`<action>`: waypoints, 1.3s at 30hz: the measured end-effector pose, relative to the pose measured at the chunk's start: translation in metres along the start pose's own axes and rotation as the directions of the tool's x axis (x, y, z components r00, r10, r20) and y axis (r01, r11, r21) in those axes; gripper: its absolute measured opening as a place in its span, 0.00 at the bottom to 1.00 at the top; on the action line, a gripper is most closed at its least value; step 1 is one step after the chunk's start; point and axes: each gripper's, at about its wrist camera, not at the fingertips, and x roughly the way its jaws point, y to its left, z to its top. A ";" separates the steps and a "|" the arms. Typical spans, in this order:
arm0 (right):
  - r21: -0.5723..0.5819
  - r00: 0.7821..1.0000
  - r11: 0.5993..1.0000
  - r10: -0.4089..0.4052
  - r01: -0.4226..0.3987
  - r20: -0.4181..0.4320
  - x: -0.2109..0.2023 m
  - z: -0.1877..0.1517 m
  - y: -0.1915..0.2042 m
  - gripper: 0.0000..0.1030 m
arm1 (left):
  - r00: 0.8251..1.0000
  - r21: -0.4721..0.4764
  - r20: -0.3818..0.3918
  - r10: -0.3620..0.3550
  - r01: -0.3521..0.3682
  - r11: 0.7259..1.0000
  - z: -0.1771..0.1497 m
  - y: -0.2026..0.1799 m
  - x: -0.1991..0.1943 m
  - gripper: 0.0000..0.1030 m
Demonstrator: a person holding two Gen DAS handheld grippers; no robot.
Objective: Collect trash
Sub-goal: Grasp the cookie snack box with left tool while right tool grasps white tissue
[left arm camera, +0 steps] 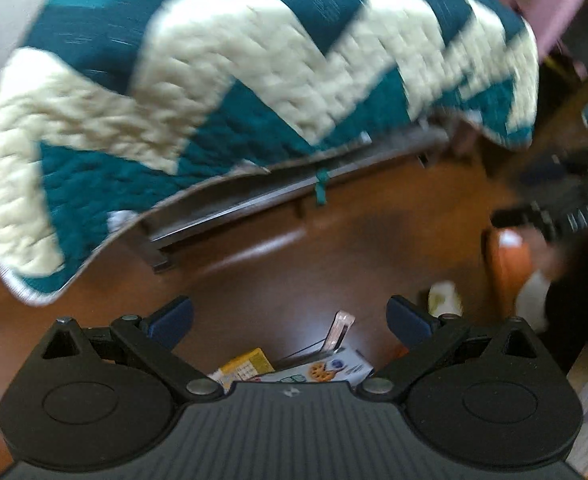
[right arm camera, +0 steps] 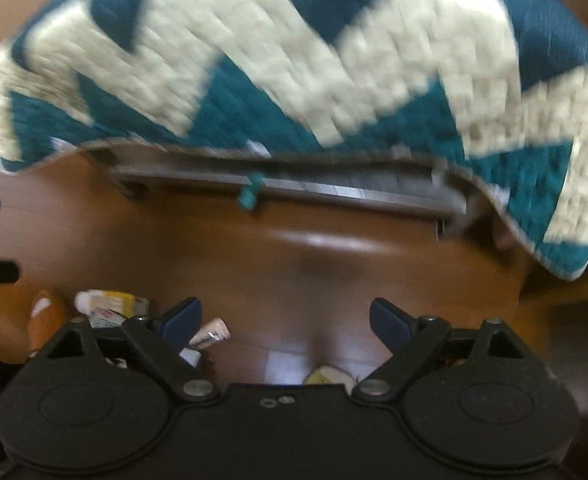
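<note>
My left gripper (left arm camera: 289,322) is open and empty above the brown wooden floor. Just below it lie a yellow carton (left arm camera: 243,366), a white snack box with a cookie picture (left arm camera: 326,368) and a clear pink plastic piece (left arm camera: 340,330). A crumpled white and yellow wrapper (left arm camera: 446,300) lies to the right. My right gripper (right arm camera: 285,322) is open and empty above the floor. Near its left finger lie a white and yellow tube-like package (right arm camera: 111,306) and a small white roll (right arm camera: 209,334). A pale wrapper (right arm camera: 328,376) peeks out under the gripper body.
A bed with a teal and cream zigzag quilt (left arm camera: 253,80) fills the upper part of both views, its metal frame (left arm camera: 294,188) low over the floor. The right gripper (left arm camera: 566,204) shows at the right edge of the left wrist view. An orange object (right arm camera: 41,320) sits at the left.
</note>
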 end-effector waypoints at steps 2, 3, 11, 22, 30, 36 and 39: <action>0.042 0.999 0.999 -0.007 0.009 -0.050 0.024 -0.007 -0.010 0.87 | 0.999 0.067 -0.026 -0.024 0.026 0.997 -0.004 -0.006 0.017 1.00; 0.063 0.997 0.998 -0.009 0.014 -0.076 0.035 -0.010 -0.015 0.87 | 0.998 0.094 -0.039 -0.040 0.044 0.995 -0.007 -0.008 0.025 1.00; 0.113 0.967 0.991 -0.039 0.069 -0.251 0.110 -0.050 -0.028 0.86 | 0.981 0.295 -0.165 -0.106 0.151 0.943 -0.039 -0.033 0.090 1.00; 0.107 0.915 0.991 -0.034 0.083 -0.401 0.182 -0.086 -0.016 0.83 | 0.924 0.549 -0.370 -0.093 0.299 0.780 -0.080 -0.054 0.180 1.00; 0.158 0.893 0.976 -0.066 0.151 -0.444 0.217 -0.095 -0.021 0.77 | 0.903 0.518 -0.418 -0.096 0.324 0.792 -0.084 -0.056 0.220 0.99; 0.167 0.879 0.973 -0.063 0.160 -0.472 0.232 -0.101 -0.018 0.68 | 0.884 0.498 -0.461 -0.077 0.330 0.802 -0.091 -0.054 0.242 0.90; 0.167 0.873 0.971 -0.072 0.173 -0.483 0.235 -0.103 -0.020 0.63 | 0.875 0.485 -0.477 -0.080 0.338 0.807 -0.092 -0.054 0.247 0.79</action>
